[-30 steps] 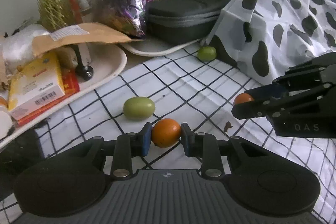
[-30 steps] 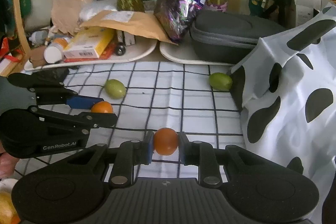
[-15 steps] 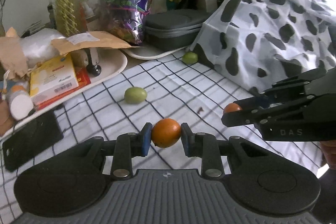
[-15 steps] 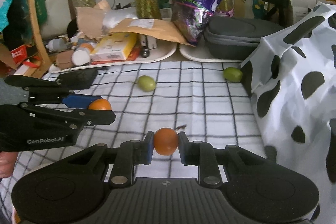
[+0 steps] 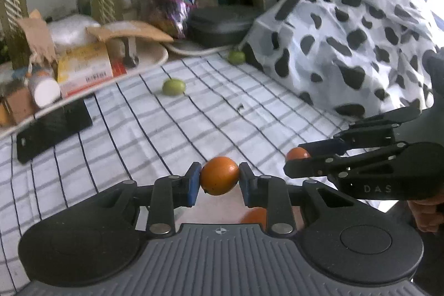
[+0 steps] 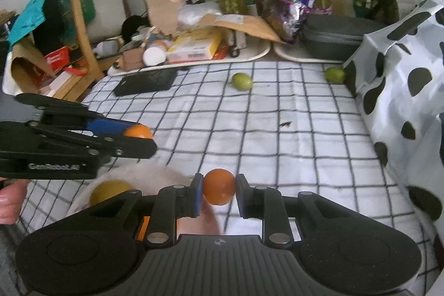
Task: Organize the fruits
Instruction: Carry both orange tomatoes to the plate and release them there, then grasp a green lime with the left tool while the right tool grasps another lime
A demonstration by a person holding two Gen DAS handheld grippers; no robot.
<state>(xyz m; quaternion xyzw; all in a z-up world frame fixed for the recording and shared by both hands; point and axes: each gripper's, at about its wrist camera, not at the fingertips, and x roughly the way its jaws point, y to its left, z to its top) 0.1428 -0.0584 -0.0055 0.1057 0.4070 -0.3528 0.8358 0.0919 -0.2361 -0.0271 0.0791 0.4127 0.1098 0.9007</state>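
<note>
Surface: checked black-and-white tablecloth [image 6: 277, 146], with cluttered white trays [image 6: 249, 53] of boxes and bottles along the far edge and a cow-spotted black-and-white cloth [image 6: 402, 79] heaped on the right.
Left gripper: left gripper [image 5: 219, 181] pinches a round orange fruit [image 5: 219, 175] between its blue pads, clear of the cloth.
Right gripper: right gripper [image 6: 217, 192] is clamped on a second round orange fruit [image 6: 219, 190], also lifted.
Change: a second ago both grippers hung low over the middle of the cloth, the green fruits close ahead; now both have drawn back toward the near edge and risen a little, so more of the table shows and the green fruits look small and far.
New in view: a pale white bowl [image 6: 133, 174] below the right gripper, holding a yellowish round fruit [image 6: 111, 190]; in the left view an orange fruit [image 5: 254, 215] shows under the fingers, blurred.
Left behind: an oval green fruit [image 6: 242, 81] mid-cloth and another green fruit [image 6: 334, 74] touching the spotted cloth.
Meaning: both oranges seem to be travelling to the bowl; release looks like the next step, then the two green ones remain.
</note>
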